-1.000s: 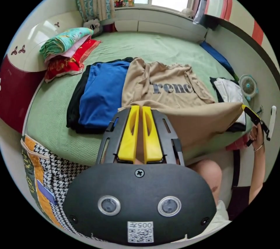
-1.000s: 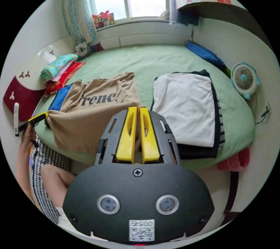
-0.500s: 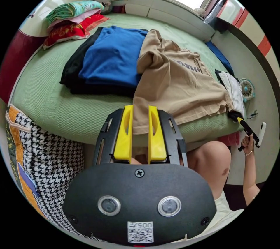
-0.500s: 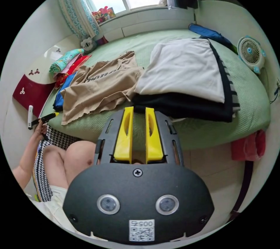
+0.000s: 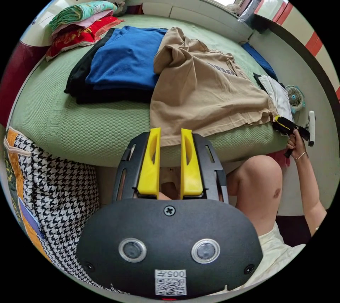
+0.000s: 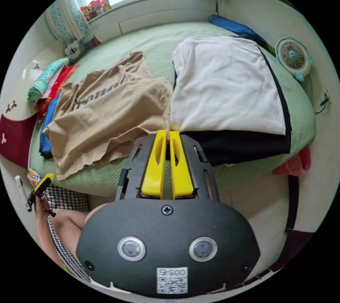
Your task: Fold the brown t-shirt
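The brown t-shirt point(image 5: 205, 94) point(image 6: 106, 115) lies spread and wrinkled on the green bed point(image 5: 88, 129), print side up, with its hem hanging over the near edge. In the left gripper view, my left gripper point(image 5: 170, 134) is open just below the bed edge, and the hem's left end hangs behind its tips, unpinched. My right gripper point(image 6: 167, 134) is shut, its tips at the hem's right corner where shirt, white pile and black cloth meet; whether cloth is pinched I cannot tell. It also shows as the right gripper point(image 5: 281, 122) touching that corner. The left gripper point(image 6: 44, 182) sits low by the bed.
Folded blue and black clothes point(image 5: 124, 58) flank the shirt on one side, a white-on-black pile point(image 6: 226, 83) on the other. Bright folded bedding point(image 5: 78, 23) sits by the headboard. A small fan point(image 6: 294, 56) stands against the wall. A houndstooth bag point(image 5: 56, 189) and the person's knee point(image 5: 258, 182) are below the bed edge.
Both grippers let go of the lifted hem and the shirt dropped flat on the bed. The right gripper opened, then shut again at the hem's right corner; the left stayed open.
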Motion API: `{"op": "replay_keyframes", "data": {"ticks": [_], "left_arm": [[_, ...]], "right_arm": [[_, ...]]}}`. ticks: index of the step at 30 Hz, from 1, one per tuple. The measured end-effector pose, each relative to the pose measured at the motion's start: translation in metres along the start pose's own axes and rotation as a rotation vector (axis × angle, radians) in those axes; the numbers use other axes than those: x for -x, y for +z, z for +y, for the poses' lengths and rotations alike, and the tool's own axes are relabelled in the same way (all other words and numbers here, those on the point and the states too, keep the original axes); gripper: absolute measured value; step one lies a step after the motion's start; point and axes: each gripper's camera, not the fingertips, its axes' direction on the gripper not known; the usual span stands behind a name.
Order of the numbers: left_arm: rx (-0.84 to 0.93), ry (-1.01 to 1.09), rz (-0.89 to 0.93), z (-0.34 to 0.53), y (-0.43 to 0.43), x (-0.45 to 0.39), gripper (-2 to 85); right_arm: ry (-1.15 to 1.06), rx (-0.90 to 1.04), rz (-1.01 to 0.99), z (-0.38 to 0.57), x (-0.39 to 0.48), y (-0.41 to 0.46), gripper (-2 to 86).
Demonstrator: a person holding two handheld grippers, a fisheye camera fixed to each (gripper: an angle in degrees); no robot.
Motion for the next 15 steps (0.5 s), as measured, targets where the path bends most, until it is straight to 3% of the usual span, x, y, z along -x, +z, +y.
{"op": "replay_keyframes", "data": {"ticks": [7,15], "left_arm": [[0.0,-0.032,0.007,0.015,0.002,0.02,10.6],[0.013,-0.091,-0.029,0.027,0.022,0.025,9.3]], "right_arm": [[0.004,-0.165,-0.183,0.045,-0.046,-0.088,-1.6],[0.001,-0.091,-0.205,0.065,-0.083,-0.093,-1.6]]}}
